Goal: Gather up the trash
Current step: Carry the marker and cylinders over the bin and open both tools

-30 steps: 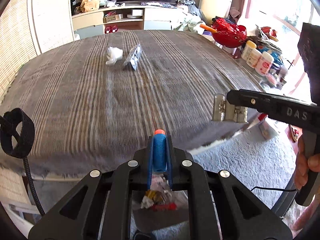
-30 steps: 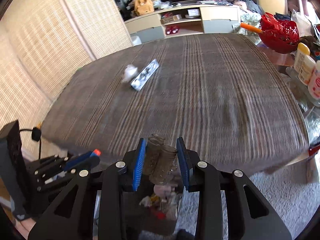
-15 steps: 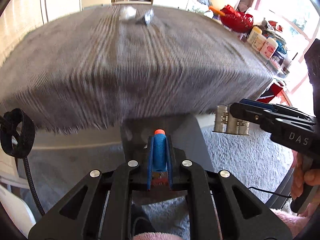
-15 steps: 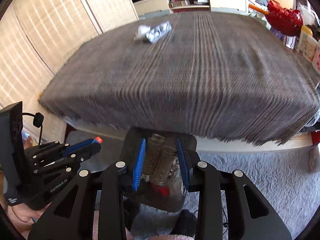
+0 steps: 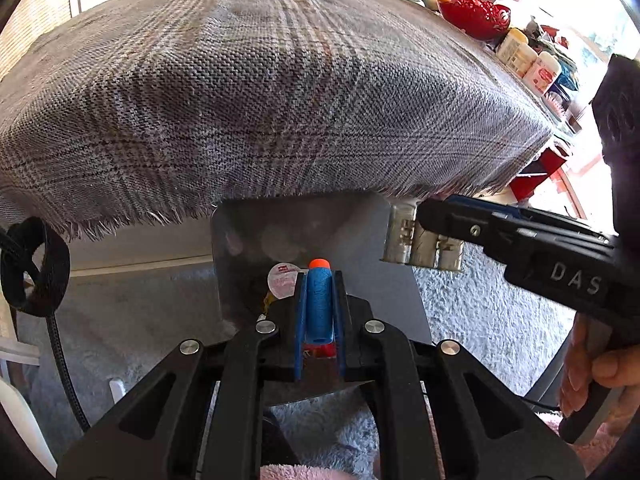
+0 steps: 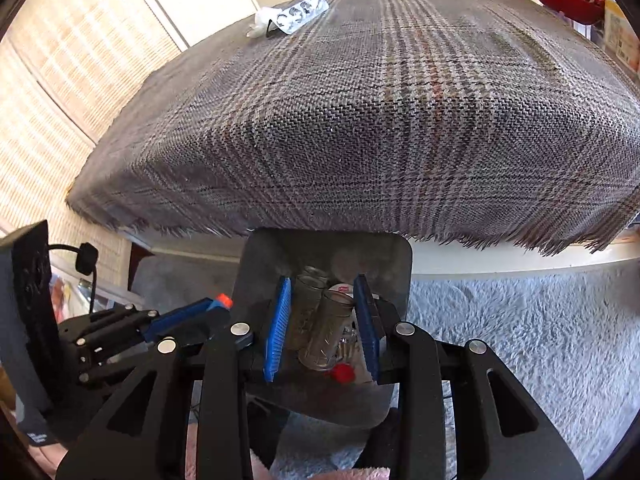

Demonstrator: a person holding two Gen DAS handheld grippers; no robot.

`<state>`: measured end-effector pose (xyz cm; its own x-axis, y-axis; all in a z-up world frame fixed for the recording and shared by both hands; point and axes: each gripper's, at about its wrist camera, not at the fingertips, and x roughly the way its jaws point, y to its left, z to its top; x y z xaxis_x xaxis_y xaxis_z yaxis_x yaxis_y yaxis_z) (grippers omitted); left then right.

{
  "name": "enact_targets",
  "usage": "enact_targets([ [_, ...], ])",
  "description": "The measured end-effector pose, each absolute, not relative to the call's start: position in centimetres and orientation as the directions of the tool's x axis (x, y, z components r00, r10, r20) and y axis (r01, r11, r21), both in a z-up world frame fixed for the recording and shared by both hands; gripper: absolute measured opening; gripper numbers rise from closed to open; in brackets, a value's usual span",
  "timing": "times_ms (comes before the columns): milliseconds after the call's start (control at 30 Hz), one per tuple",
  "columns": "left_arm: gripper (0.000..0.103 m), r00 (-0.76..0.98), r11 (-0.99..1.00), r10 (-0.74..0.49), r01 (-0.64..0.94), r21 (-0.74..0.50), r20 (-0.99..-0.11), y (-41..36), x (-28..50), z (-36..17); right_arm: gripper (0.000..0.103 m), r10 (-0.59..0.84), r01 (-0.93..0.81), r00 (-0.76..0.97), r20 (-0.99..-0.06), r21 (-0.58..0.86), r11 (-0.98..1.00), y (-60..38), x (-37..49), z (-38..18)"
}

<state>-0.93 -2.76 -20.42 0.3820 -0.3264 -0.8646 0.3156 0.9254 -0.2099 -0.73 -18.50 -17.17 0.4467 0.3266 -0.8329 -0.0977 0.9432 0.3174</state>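
Item: two loads held over the bin [image 5: 248,240], which stands on the rug [image 6: 520,340] at the near edge of the table, under the cloth's fringe [image 6: 360,236]. We have the left gripper [image 5: 320,300] clamped tight on a foam dart [image 5: 319,304], blue with an orange tip, nose pointing down into the bin's mouth. We have the right gripper [image 6: 322,320] partly closed on a clear plastic tray [image 6: 320,328] of moulded cups, pads pressing its two sides; from the left view the tray [image 5: 420,244] sits near the bin's right rim. Already in the bin: a round lid [image 5: 282,280], a red scrap [image 6: 342,372], other bits we cannot make out. Left on the cloth, far side: a white wad [image 6: 262,20] touching a blister pack [image 6: 304,10]. Hazards, as we judge them: the tray is wide and springy, so on release it may catch the rim and tip out onto the rug, the more so because it hangs toward the bin's right edge and not its middle. The dart is light and may cling to a pad or bounce out off the trash below. Both grippers crowd one narrow mouth, so opening together risks a knock between them or against the bin wall. The fringe overhangs the back of the bin and could snag on a lift.
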Motion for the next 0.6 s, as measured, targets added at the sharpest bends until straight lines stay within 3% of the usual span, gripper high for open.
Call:
enact_targets([
  [100, 0.017, 0.385, 0.928, -0.320, 0.311, -0.205, -0.866, -2.7, -0.9, -20.5, 0.036, 0.328, -0.094, 0.457, -0.827, 0.322, 0.942, -18.6, -0.6, -16.8],
  [233, 0.033, 0.401, 0.931, -0.315, 0.307, -0.197, -0.860, -2.4, -1.0, -20.1, 0.036, 0.322, -0.092, 0.465, -0.825, 0.316, 0.944, -18.5, -0.5, -16.5],
  [433, 0.058, 0.449, 0.942, -0.280, 0.300, -0.152, -0.849, -1.6, -0.4, -18.8, 0.075, 0.275, -0.060, 0.515, -0.812, 0.286, 0.956, -19.5, 0.1, -15.3],
  [500, 0.067, 0.478, 0.947, -0.264, 0.293, -0.131, -0.837, -1.2, 0.2, -17.7, 0.094, 0.261, -0.056, 0.539, -0.801, 0.275, 0.960, -19.9, 0.5, -14.5],
  [600, 0.085, 0.519, 0.953, -0.250, 0.279, -0.114, -0.817, -0.5, 1.3, -15.9, 0.100, 0.253, -0.063, 0.564, -0.786, 0.264, 0.962, -20.6, 1.5, -13.1],
])
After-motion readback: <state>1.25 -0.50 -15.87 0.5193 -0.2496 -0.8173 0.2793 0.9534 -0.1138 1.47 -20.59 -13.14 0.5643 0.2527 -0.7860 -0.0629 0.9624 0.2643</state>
